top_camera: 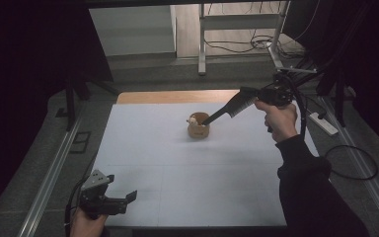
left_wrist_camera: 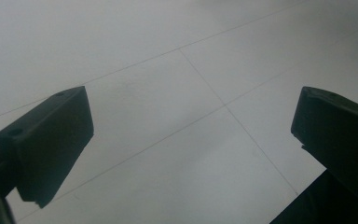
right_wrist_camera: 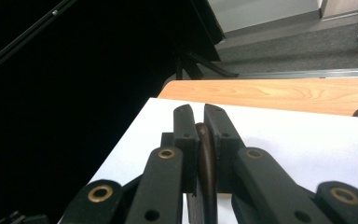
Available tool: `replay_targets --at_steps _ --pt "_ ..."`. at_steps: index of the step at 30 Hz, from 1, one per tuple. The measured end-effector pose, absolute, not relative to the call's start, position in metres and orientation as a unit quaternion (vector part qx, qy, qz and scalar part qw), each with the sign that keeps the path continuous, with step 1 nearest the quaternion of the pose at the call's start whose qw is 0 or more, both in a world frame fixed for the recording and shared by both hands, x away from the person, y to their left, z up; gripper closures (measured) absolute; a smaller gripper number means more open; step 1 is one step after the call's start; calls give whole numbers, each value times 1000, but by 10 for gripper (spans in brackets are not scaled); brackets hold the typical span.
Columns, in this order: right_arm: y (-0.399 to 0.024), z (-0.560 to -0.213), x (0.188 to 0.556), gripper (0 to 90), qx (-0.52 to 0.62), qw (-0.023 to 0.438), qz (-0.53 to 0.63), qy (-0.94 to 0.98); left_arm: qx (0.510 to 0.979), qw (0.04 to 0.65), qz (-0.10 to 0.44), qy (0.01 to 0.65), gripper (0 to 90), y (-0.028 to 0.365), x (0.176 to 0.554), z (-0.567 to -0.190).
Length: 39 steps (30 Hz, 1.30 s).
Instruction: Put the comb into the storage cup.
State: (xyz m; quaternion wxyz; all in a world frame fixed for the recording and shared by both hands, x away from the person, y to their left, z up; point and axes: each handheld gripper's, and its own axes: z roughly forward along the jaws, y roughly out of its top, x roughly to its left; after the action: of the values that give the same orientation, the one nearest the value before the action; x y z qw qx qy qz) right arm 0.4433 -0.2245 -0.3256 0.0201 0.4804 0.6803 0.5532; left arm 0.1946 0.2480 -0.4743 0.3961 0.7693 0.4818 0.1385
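left tool point(top_camera: 128, 200) low at about 7 o'clock in the high view, at the near left corner of the table point(top_camera: 177, 168), held in a hand point(top_camera: 86, 224) entering from the bottom edge. jaws wide apart, nothing between them. grey three-cornered plate on top of its body, cable trailing off its left side. the left gripper view looks between the two black jaws at bare white table surface crossed by thin seam lines.

wooden cup point(top_camera: 198, 126) near centre of the high view, slightly toward 12 o'clock, standing upright on the white table. a small pale object point(top_camera: 193, 119) sits at its rim on the left side; too small to tell what it is.

dark comb point(top_camera: 227, 109) runs from the cup's mouth up toward 2 o'clock, its narrow handle end at or in the cup opening, its toothed end toward the right tool. whether the tip touches the cup's inside cannot be told.

right tool point(top_camera: 249, 95) at about 2 o'clock from the cup, held in a hand point(top_camera: 279, 118) with a dark sleeve point(top_camera: 311, 187) reaching in from bottom right. jaws pinched narrow on the comb; the right gripper view shows a thin brown edge point(right_wrist_camera: 207, 163) clamped between the two black pads, with the white table and a wooden strip point(right_wrist_camera: 279, 95) beyond.
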Motion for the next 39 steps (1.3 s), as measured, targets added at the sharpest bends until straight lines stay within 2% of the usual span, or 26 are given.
replay_targets --at_steps 39 --pt "-203 -342 475 842 516 51 536 667 776 389 128 480 0 247 197 -475"
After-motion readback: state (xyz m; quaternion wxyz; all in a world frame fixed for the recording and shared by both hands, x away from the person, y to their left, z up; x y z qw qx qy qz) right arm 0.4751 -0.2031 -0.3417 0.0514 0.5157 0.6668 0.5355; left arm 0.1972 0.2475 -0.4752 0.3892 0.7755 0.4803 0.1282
